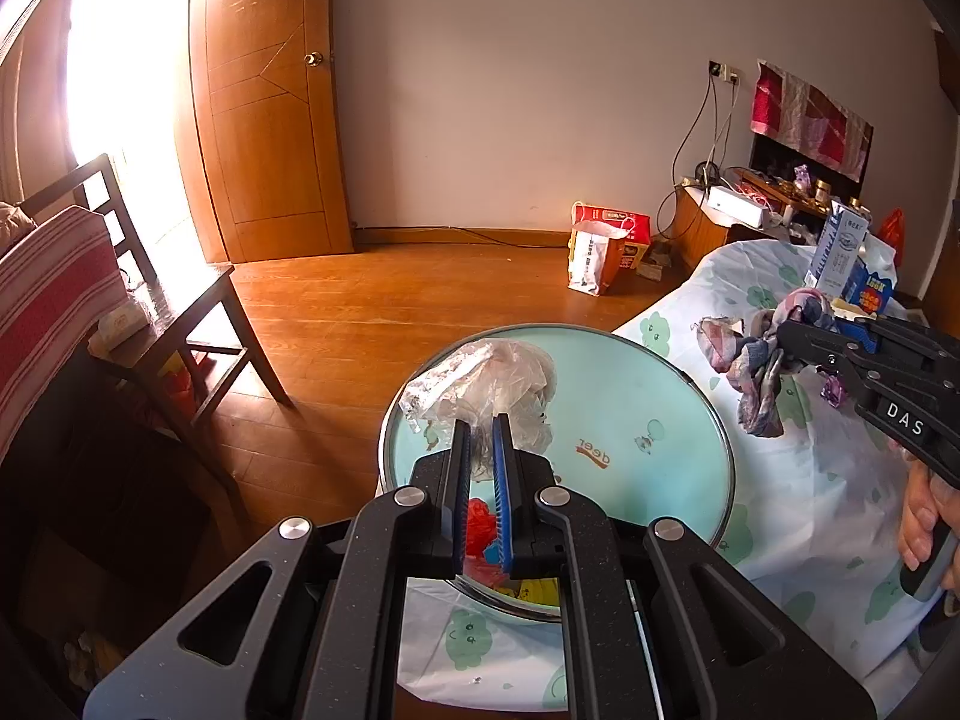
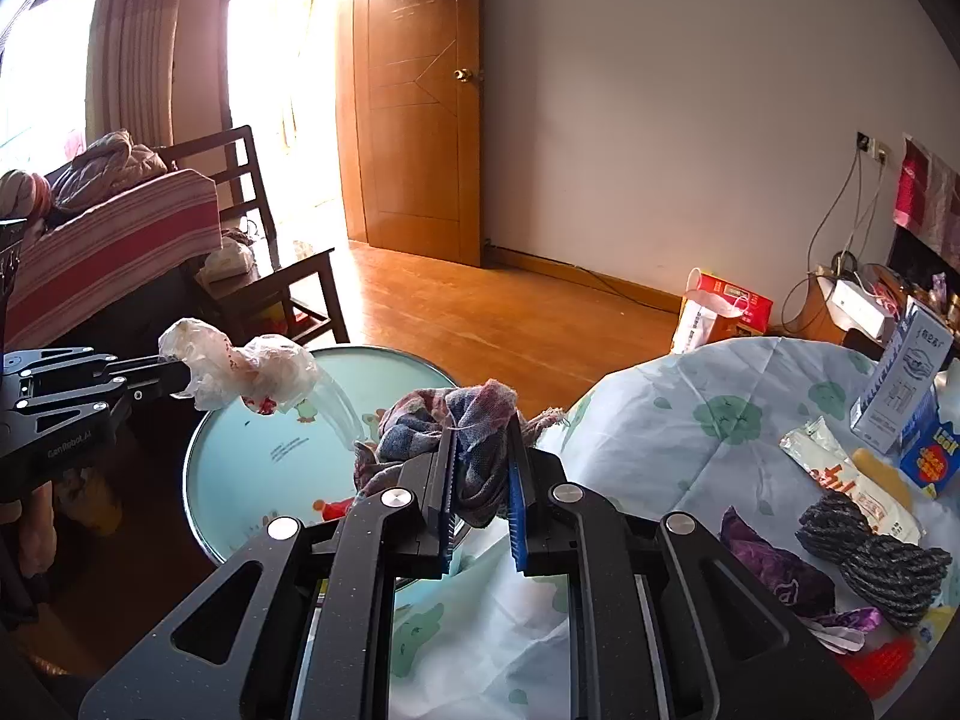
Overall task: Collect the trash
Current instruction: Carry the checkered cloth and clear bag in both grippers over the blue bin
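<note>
My left gripper (image 1: 483, 429) is shut on a crumpled clear plastic bag (image 1: 480, 387) and holds it above a round light-green basin (image 1: 660, 408); the bag also shows in the right wrist view (image 2: 240, 366), at the tip of the left gripper (image 2: 180, 375). My right gripper (image 2: 483, 426) is shut on a plaid rag (image 2: 456, 420) and holds it over the basin's (image 2: 252, 480) right edge; in the left wrist view the rag (image 1: 762, 354) hangs from the right gripper (image 1: 792, 330). Red and yellow scraps (image 1: 480, 531) lie in the basin.
A table with a cloud-print cloth (image 2: 690, 414) carries a milk carton (image 2: 906, 378), a white wrapper (image 2: 840, 474), a purple wrapper (image 2: 774, 564), a grey yarn bundle (image 2: 870, 558) and a red scrap (image 2: 882, 660). A wooden chair (image 1: 180, 300) and paper bags (image 1: 606, 246) stand on the floor.
</note>
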The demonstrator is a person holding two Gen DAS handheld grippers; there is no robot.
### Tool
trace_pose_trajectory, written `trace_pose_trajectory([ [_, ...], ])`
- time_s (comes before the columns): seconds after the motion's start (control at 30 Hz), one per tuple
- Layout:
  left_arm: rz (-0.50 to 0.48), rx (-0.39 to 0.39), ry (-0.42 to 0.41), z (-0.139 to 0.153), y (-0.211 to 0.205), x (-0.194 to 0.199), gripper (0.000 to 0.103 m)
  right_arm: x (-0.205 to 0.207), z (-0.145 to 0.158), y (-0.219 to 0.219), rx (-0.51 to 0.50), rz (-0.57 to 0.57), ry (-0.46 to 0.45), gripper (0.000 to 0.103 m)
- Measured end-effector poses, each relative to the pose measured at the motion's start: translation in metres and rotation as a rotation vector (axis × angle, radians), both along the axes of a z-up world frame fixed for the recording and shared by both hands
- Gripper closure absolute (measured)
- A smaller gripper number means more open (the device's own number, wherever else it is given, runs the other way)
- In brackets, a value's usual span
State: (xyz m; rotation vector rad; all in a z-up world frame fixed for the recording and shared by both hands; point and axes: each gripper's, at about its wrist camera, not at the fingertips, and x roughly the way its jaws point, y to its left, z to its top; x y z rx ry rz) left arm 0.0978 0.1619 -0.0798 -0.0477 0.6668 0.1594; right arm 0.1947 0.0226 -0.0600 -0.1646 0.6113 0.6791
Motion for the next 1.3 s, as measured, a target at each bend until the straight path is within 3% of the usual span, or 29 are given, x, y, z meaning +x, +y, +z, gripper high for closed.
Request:
trace_pose_trajectory([
  [1.3, 0.002, -0.013, -0.007, 0.004, 0.003, -0.001, 0.096, -0.005, 0.000, 0.014, -0.011, 0.031, 0.001, 0.087],
])
